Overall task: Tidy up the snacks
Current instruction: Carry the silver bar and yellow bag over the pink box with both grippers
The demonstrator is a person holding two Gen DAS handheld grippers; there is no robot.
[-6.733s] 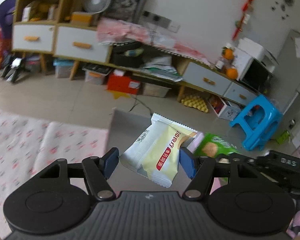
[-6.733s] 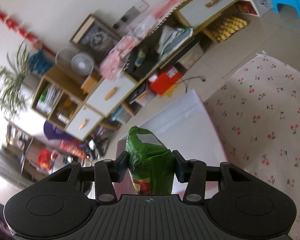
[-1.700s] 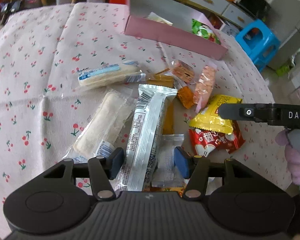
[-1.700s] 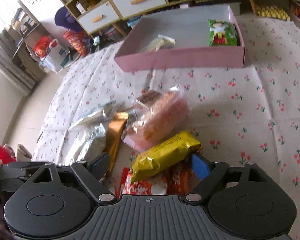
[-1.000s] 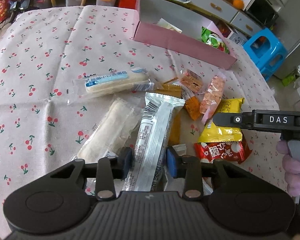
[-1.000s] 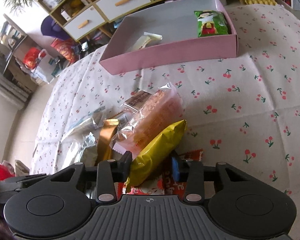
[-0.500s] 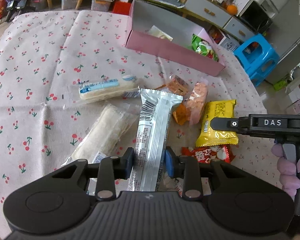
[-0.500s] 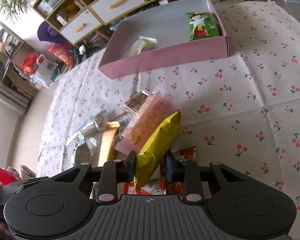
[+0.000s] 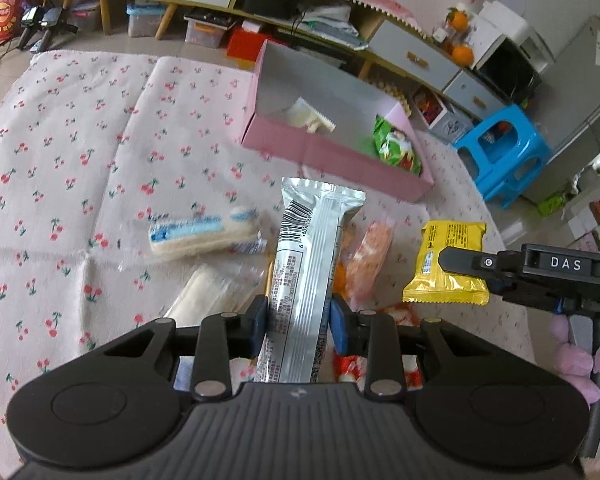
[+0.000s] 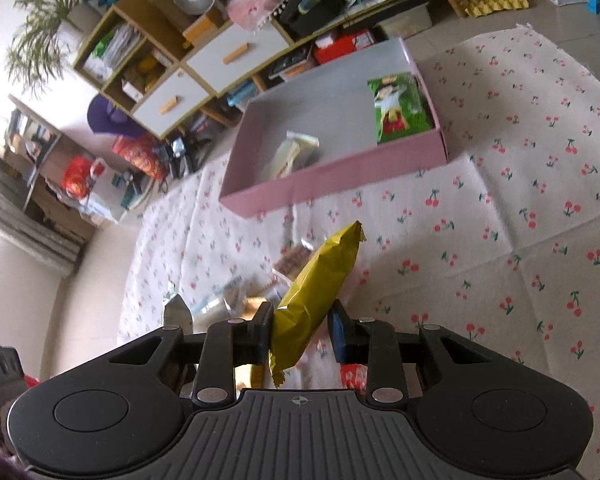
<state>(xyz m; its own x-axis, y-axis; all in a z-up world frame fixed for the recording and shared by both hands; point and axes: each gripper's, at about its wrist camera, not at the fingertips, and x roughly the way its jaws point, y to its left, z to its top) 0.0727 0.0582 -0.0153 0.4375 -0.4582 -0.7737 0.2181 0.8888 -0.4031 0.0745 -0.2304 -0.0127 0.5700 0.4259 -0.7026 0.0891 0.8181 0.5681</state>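
Above the cherry-print cloth (image 9: 60,184), the long silver packet (image 9: 308,280) points lengthwise toward the pink box (image 9: 340,160), pinched between the left gripper (image 9: 299,322)'s nearly closed fingers. The right gripper (image 10: 300,334) clamps the yellow packet (image 10: 320,280), tilted up toward the same box (image 10: 340,176).

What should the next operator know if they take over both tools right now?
Left tool: shut on the silver snack bar, lifted.
Right tool: shut on the yellow snack packet, lifted.
Pink box: already holds a green snack bag and a pale wrapped snack.
Left to do: drop both held snacks in the box, then collect the blue-and-white wafer pack, orange packets and red packet on the cherry tablecloth.
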